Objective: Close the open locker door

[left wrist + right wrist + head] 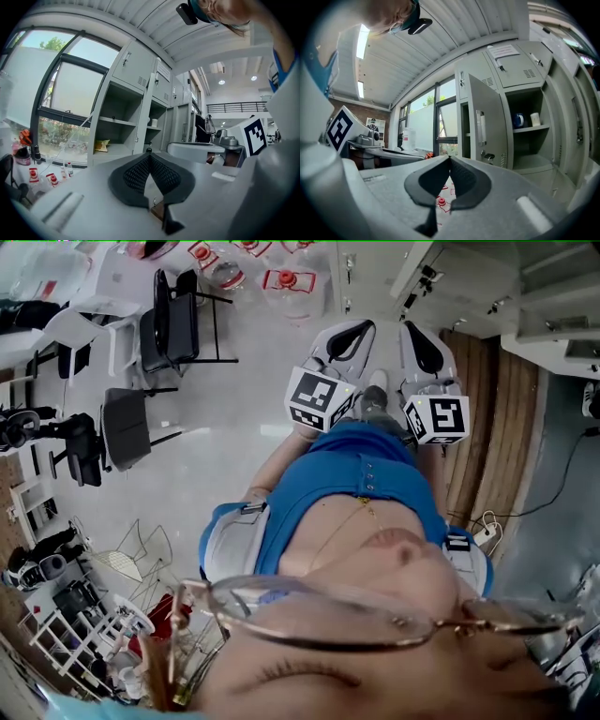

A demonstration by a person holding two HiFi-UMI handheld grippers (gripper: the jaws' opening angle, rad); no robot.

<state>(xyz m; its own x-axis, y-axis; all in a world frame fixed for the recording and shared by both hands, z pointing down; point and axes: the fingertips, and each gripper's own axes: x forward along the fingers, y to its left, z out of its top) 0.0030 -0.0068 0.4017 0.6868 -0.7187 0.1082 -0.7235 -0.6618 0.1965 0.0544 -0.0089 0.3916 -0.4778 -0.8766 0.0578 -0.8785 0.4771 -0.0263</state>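
Observation:
Grey lockers fill the right gripper view. One open locker door (483,125) with a long handle (480,127) swings out toward me. Beside it an open compartment holds a blue mug (518,120) and a white cup (535,119). My right gripper (450,159) is shut and empty, well short of the door. In the left gripper view my left gripper (149,153) is also shut and empty, facing open locker shelves (117,121) with a yellow bag (101,145). The head view has the left gripper (356,330) and the right gripper (418,332) side by side in front of the person's blue shirt.
Black chairs (173,324) and a white table (84,320) stand on the floor to the left. Red-capped bottles (33,174) sit below a large window (61,93). Wooden flooring (492,427) and a power cable (553,488) lie to the right, under the lockers (469,282).

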